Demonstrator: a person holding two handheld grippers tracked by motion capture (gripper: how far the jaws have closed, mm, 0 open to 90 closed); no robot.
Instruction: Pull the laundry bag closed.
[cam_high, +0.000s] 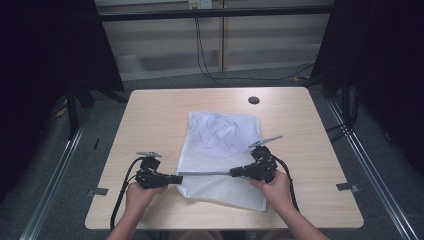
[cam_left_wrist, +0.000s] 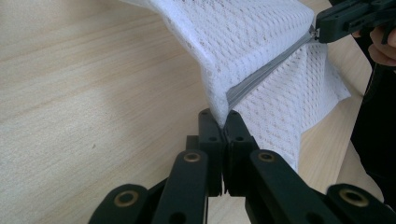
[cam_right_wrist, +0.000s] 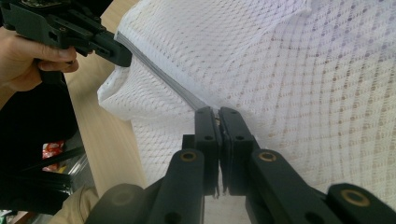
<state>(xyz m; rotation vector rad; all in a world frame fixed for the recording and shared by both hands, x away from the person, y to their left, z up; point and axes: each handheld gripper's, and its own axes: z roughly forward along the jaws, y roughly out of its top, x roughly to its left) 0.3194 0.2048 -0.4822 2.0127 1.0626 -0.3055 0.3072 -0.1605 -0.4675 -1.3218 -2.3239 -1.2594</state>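
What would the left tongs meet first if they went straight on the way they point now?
Probably the white mesh bag they already pinch at its grey zipper; beyond it, the right tongs facing them along that zipper. Depth is unclear.

The white see-through mesh bag (cam_high: 222, 150) hides pale crumpled things inside, too blurry to name. At the bottom edge of the high view, the person's arms are cut off.

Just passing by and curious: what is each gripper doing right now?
Left gripper: closed on the zipper end of the white mesh laundry bag.
Right gripper: closed on the zipper's other end.
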